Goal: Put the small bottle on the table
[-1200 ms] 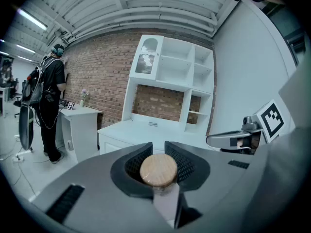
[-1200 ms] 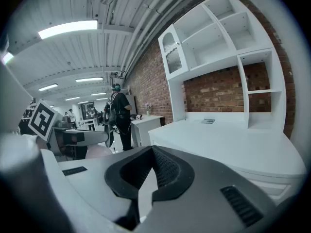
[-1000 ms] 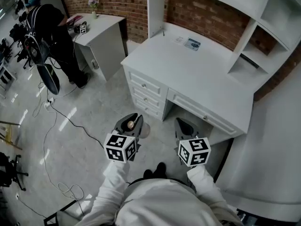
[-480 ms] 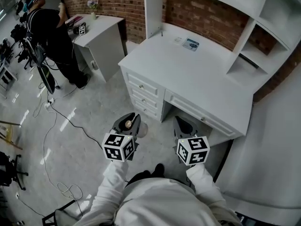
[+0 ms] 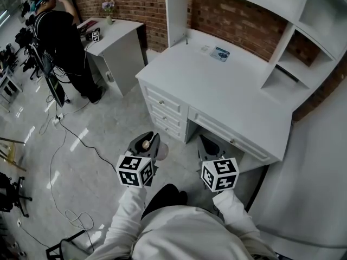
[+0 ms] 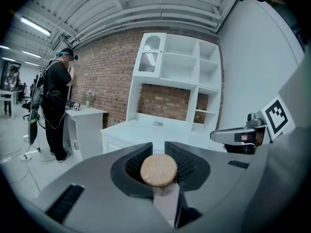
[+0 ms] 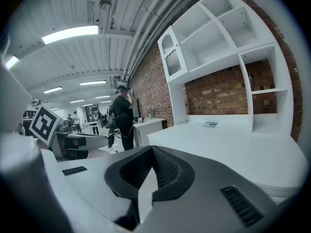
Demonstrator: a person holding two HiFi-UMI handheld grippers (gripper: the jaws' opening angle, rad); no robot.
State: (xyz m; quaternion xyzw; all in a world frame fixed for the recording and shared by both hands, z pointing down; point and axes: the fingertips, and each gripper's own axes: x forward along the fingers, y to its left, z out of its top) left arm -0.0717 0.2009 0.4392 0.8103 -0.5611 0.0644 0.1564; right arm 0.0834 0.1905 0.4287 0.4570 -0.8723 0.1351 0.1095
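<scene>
Bottle (image 6: 158,169) in left gripper (image 5: 146,141), before the tabletop (image 5: 217,91); right gripper (image 5: 210,144) beside it; card (image 5: 220,52) at the tabletop's back.

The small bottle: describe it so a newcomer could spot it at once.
In front of the white desk by the brick wall, a person holds two hand-held grippers. The small bottle is clamped in the left hand-held gripper. Its round tan cap marks it out; the right hand-held gripper is shut and empty.

Small clear bottle with a tan wooden cap (image 6: 159,170); grey left hand-held gripper (image 5: 146,144) with black ribbed pads (image 6: 185,165) and a black-and-white square-patterned cube (image 5: 135,170); white tabletop (image 5: 217,85); red-brown brick wall (image 5: 238,18); pale grey marbled floor (image 5: 92,140).
</scene>
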